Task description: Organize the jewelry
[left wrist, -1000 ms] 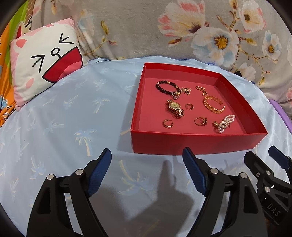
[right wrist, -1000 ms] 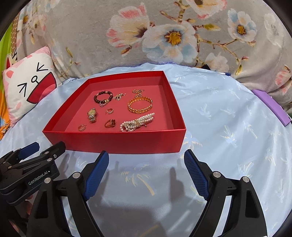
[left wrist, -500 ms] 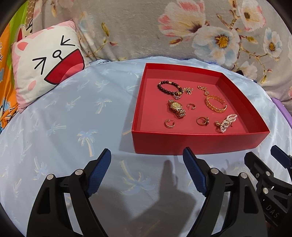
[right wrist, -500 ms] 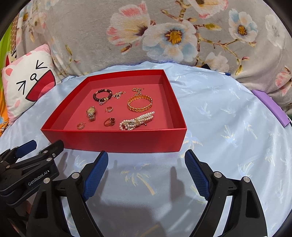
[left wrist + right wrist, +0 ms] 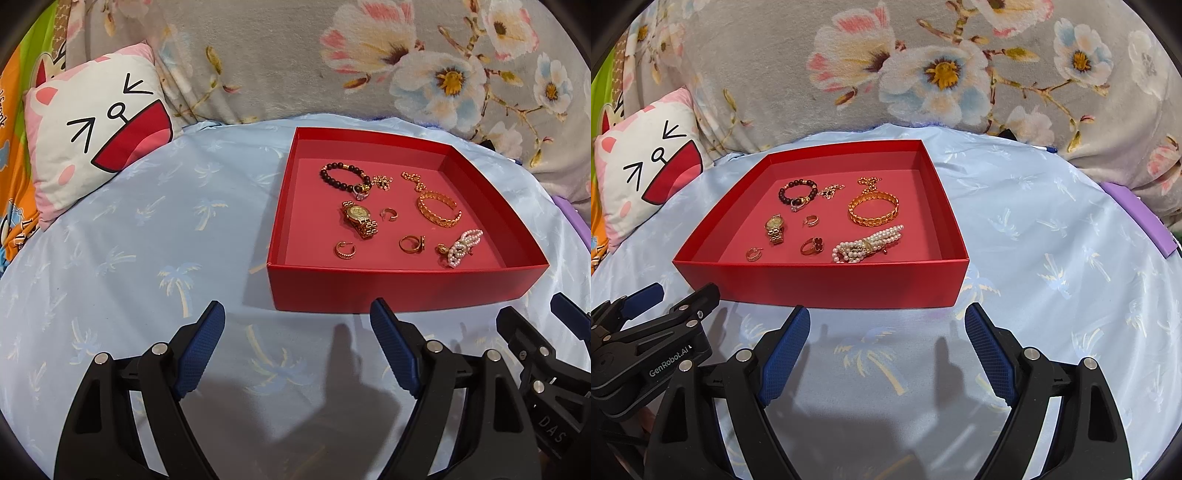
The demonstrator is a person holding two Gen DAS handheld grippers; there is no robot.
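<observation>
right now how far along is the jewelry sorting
All the jewelry visible, such as the gold watch, bangle and pearl piece, already lies inside the red box. Nothing is in hand: left gripper and right gripper are open, short of the box. What is left is unclear.

Each camera sits low behind its own gripper, looking forward along the fingers over the blue bedsheet (image 5: 155,236) toward the floral blanket (image 5: 280,62). The left wrist view stands near the sheet's near edge, left of the red box (image 5: 399,288), which lies right of centre. The right wrist view stands right of it, seemingly a little closer. Both share the box, the cat pillow (image 5: 646,173) and the blanket; each catches the other gripper at its frame edge.
</observation>
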